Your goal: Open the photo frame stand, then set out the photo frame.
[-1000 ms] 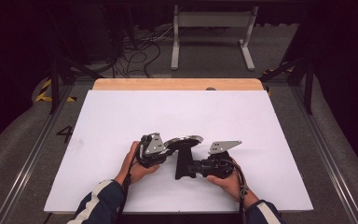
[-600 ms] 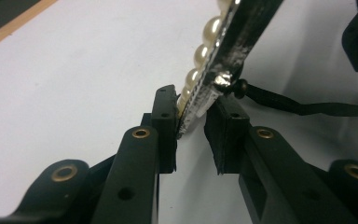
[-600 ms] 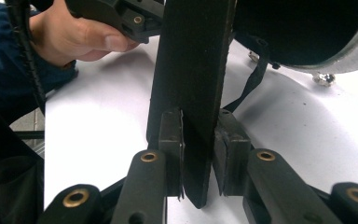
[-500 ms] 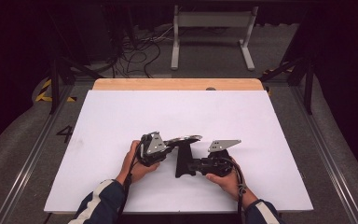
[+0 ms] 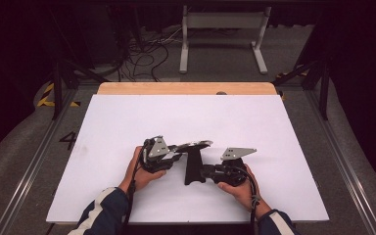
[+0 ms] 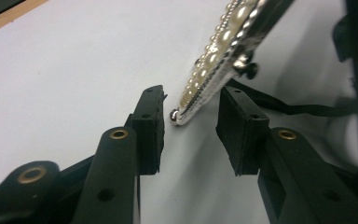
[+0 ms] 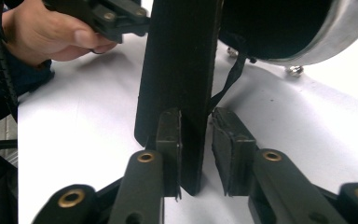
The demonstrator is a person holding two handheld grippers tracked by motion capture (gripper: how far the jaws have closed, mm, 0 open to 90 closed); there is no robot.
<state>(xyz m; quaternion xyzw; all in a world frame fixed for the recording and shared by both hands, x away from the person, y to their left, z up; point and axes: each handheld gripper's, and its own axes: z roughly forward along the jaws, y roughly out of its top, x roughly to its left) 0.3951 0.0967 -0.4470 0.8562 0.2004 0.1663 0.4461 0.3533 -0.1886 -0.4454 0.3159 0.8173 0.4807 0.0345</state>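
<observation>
Table cover (image 5: 127, 122): white sheet, lying flat under the tongs and spreading wide on all sides of them.
Wooden edge (image 5: 186, 88): pale strip, far beyond the tongs, along the back of the white sheet.
Metal stand (image 5: 223, 36): white frame on the floor, well behind the tongs, past the wooden edge.
Cables (image 5: 144, 51): dark tangle on the floor, far behind and to the left of the tongs.
Floor mark (image 5: 68, 140): a dark "4", left of the tongs, beside the sheet.
</observation>
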